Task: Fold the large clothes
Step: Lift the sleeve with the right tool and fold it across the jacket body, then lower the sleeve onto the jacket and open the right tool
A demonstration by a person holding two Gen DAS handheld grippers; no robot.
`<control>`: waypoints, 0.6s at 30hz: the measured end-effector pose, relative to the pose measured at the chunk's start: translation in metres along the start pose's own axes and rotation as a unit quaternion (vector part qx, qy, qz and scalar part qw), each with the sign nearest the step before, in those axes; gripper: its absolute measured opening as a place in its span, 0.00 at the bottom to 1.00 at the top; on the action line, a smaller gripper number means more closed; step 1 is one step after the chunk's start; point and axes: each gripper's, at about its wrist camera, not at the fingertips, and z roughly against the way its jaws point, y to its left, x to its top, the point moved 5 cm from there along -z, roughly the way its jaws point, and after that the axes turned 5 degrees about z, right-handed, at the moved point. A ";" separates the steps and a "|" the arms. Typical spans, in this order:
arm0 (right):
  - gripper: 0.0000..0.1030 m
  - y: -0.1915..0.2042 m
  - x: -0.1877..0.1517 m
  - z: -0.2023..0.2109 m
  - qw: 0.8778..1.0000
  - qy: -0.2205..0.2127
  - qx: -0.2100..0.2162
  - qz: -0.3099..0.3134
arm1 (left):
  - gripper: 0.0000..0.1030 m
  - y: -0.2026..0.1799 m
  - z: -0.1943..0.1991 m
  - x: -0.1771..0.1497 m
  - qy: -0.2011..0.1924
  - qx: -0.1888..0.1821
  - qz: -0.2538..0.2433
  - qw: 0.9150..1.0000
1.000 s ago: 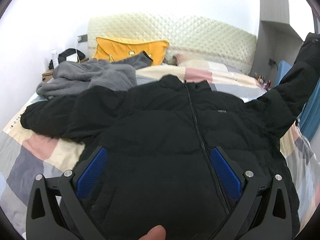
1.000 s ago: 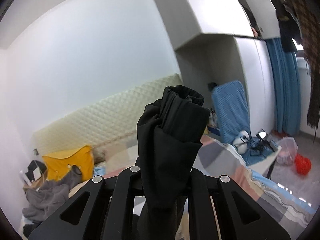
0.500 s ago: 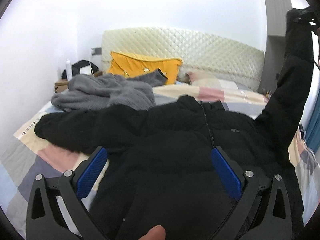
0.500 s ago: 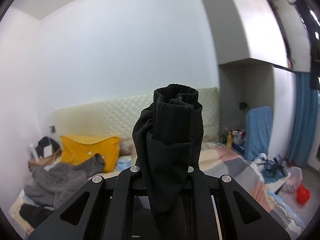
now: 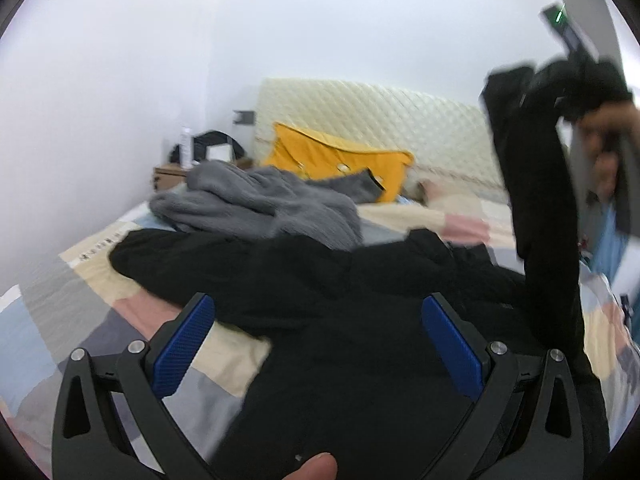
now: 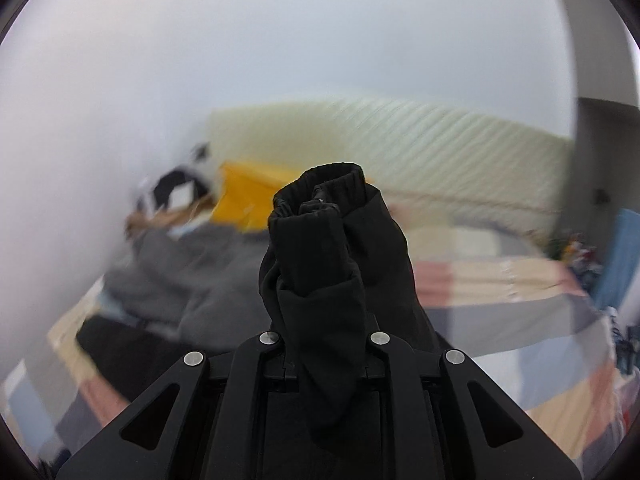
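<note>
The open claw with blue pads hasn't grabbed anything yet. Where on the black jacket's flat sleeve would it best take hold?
I'd pinch the flat sleeve at its rounded cuff end, coming from above. It lies stretched out on the bedspread, clear of the gray fleece, so the left claw could close across it.

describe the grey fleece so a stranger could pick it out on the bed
Start at the cream quilted headboard, then drop to the yellow pillow leaning on it. The grey fleece lies crumpled just in front, fuzzy and pale, unlike the smooth black jacket spread nearer.
</note>
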 end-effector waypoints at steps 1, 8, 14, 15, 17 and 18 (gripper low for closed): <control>0.13 0.015 -0.009 -0.011 1.000 0.011 0.013 0.014 | 1.00 0.005 0.000 0.003 -0.004 0.004 0.007 1.000; 0.14 0.087 -0.077 -0.080 0.994 0.071 0.073 0.041 | 1.00 0.061 -0.012 0.014 0.004 0.016 0.097 0.995; 0.17 0.125 -0.145 -0.131 0.984 0.144 0.092 0.041 | 1.00 0.072 -0.022 0.010 0.017 0.039 0.089 0.995; 0.17 0.124 -0.155 -0.137 0.983 0.156 0.091 0.037 | 1.00 0.069 -0.022 0.008 0.018 0.037 0.080 0.996; 0.17 0.125 -0.177 -0.148 0.980 0.175 0.095 0.026 | 1.00 0.067 -0.023 0.005 0.022 0.027 0.076 0.996; 0.18 0.124 -0.183 -0.150 0.979 0.178 0.097 0.024 | 1.00 0.067 -0.024 0.004 0.025 0.023 0.078 0.996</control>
